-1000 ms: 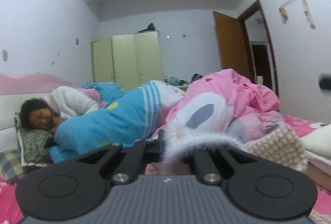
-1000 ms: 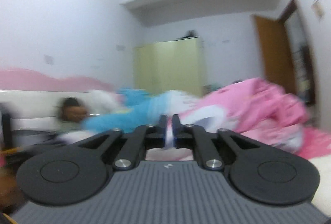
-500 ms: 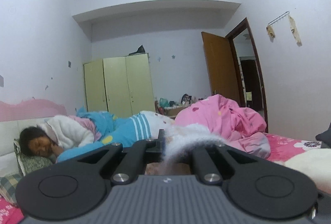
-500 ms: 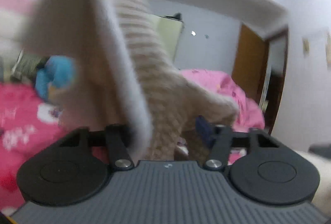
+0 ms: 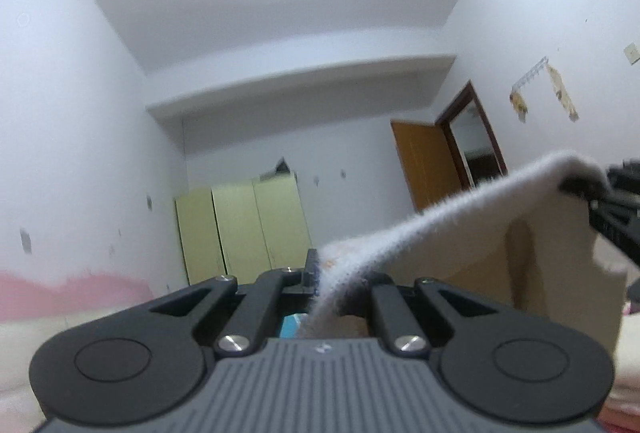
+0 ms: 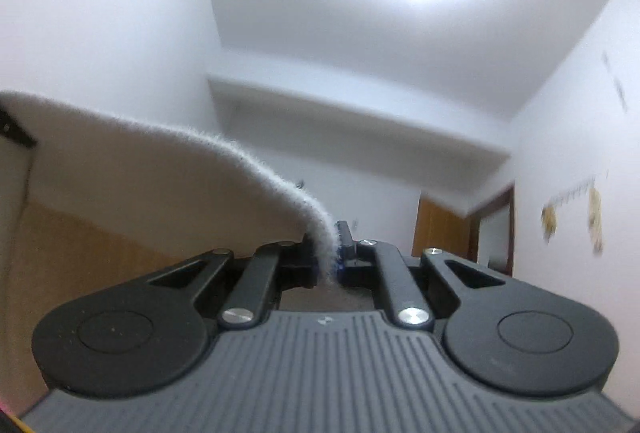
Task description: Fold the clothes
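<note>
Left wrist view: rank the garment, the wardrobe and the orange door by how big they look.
1. Garment, though it is nearest the camera.
2. Wardrobe.
3. Orange door.

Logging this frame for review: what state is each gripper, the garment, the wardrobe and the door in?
Left gripper: shut on the fuzzy garment's edge.
Right gripper: shut on the garment's other end.
Fuzzy garment: lifted, stretched between both grippers, hanging below.
Wardrobe: doors closed.
Door: swung open.
</note>
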A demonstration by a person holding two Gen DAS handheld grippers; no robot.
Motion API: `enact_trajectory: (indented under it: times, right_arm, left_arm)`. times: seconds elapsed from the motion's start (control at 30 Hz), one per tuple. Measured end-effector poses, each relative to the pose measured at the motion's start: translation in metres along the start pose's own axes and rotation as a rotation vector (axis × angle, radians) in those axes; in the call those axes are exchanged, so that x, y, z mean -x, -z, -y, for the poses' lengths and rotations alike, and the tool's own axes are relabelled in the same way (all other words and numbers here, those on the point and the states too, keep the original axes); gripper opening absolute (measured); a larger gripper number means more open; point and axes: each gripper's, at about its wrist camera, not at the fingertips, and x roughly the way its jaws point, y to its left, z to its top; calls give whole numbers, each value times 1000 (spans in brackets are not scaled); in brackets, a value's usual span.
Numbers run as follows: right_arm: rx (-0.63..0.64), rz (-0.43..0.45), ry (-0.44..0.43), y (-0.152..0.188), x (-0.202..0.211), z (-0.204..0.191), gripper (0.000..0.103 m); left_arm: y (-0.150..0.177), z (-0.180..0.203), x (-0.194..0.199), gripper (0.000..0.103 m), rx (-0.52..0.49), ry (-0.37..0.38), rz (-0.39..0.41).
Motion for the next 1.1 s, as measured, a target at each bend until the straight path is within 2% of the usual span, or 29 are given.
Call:
enact_trajectory:
  times: [0.33, 0.43, 0.53, 0.67, 0.83, 0.97, 1.1]
  right_arm:
    - [32, 224, 71, -105, 17, 50, 6]
    - [42, 264, 96, -124, 20, 62, 6]
    - [32, 273, 95, -135, 19, 72, 6]
    - [43, 245, 90, -132, 18, 76, 6]
    - [55, 168, 70, -101, -15, 67, 6]
    - [69, 69, 42, -56, -61, 56, 6]
    - [72, -76, -3, 9, -126, 41, 6]
  left_arm:
    - [-92, 0, 42, 6, -38, 9, 223]
    - [-108, 4, 48, 6, -52, 19, 256]
    - [-110, 9, 45, 6, -48, 27, 253]
    - [-96, 15, 31, 6, -43, 29, 228]
    - [-64, 21, -14, 6, -31, 34, 139]
    - [-23, 26, -75, 6, -11, 48, 22]
    - [38, 33, -153, 6, -13, 51, -129]
